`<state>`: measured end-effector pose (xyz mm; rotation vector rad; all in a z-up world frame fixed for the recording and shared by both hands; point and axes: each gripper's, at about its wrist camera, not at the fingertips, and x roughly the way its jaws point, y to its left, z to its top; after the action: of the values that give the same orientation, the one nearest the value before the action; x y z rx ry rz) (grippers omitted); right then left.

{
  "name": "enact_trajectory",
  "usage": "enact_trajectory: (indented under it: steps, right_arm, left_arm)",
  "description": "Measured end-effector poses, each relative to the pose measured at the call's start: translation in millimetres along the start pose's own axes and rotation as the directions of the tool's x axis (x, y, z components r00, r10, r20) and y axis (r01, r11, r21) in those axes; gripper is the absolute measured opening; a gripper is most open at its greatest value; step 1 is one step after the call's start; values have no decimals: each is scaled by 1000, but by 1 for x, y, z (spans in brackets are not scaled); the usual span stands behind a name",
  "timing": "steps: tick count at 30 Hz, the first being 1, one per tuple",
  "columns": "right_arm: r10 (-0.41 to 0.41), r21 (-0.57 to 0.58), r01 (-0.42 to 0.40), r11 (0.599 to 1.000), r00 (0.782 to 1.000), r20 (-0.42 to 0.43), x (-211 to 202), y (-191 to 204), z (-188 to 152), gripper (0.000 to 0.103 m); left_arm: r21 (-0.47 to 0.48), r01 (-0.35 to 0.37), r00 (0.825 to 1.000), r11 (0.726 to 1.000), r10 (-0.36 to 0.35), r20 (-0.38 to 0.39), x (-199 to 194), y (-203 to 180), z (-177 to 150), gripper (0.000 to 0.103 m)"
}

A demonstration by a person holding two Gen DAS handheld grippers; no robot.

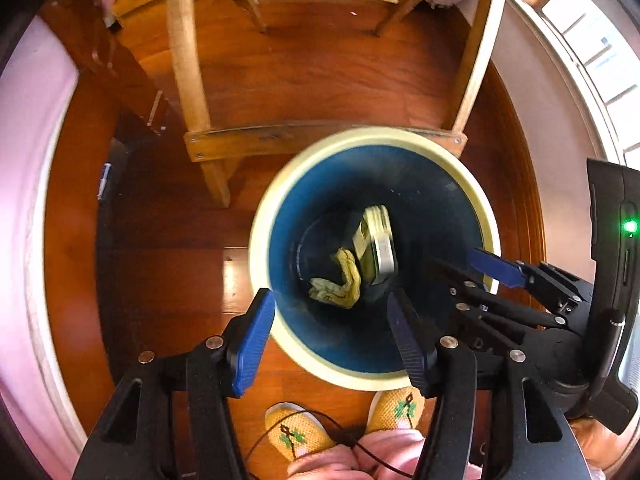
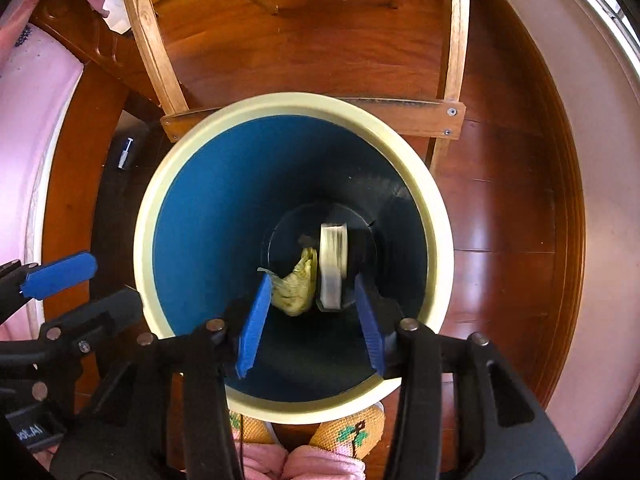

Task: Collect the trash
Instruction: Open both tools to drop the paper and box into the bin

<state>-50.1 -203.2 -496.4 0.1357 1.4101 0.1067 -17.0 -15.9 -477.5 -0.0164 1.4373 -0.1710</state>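
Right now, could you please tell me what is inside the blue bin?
Inside the blue bin lie a crumpled yellowish wrapper and a pale blurred box on edge. Whatever is beneath them on the dark bottom is hidden.

In the bin (image 2: 188,216) we see a pale flat thing (image 2: 333,264), blurred, so we cannot tell what it is. The right gripper (image 2: 316,320) hides part of the yellow wad (image 2: 296,286). The slippers (image 1: 296,432) are cut by the bottom edge.
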Motion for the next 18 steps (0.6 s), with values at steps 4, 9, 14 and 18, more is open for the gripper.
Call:
enact_trajectory:
  steps: [4, 9, 14, 18]
  right_arm:
    - [-3, 4, 3, 1000, 1000, 0, -23, 4, -3, 42]
    - [4, -7, -4, 1000, 1000, 14, -84, 16, -17, 42]
    - [27, -19, -25, 999, 996, 84, -175, 39, -24, 42]
    - [61, -13, -59, 998, 982, 176, -267, 58, -22, 42]
  left_arm:
    - [-34, -21, 999, 999, 22, 28, -35, 7, -9, 60]
    - [-63, -33, 997, 997, 37, 68, -98, 12, -11, 60]
    - [-69, -28, 991, 997, 36, 126, -184, 11, -7, 60]
    - [-57, -10, 984, 998, 20, 175, -262, 11, -3, 60]
